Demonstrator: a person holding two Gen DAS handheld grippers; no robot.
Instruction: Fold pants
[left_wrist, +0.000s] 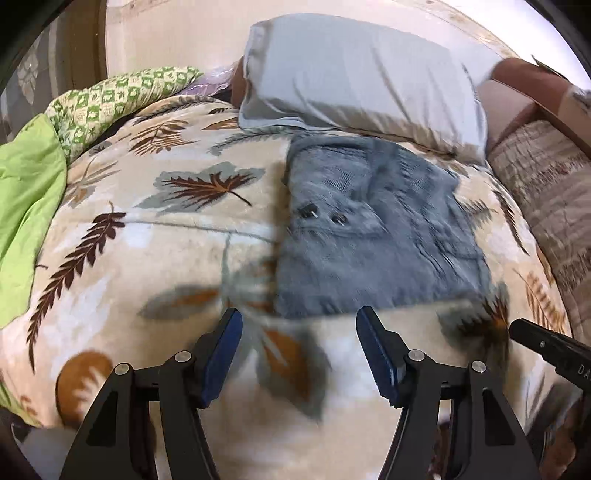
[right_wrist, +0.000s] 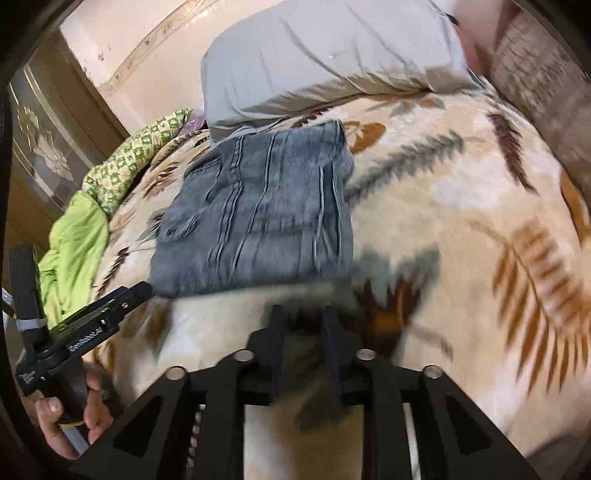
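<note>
- Pants, blue-grey denim folded into a compact rectangle (left_wrist: 373, 229), lie just ahead of both your grippers on the cream leaf-print blanket (left_wrist: 155, 236) covering the bed.
- Your left gripper (left_wrist: 299, 354) has its jaws wide apart with nothing between them; only blanket shows in the gap, and the near edge of the denim sits just beyond the fingertips.
- Your right gripper (right_wrist: 301, 332) has its jaws narrowly parted and empty, clear of the cloth.
- From the right wrist view the bundle lies ahead and to the left, its seams running away from you toward the pale grey pillow (right_wrist: 325, 59), which its far edge touches.
- Both grippers point steeply down at the bed, side by side; your hand (right_wrist: 62, 424) grips the left handle.
- Judging by the tidy stack, the fold looks finished, and the left gripper is nearer.
</note>
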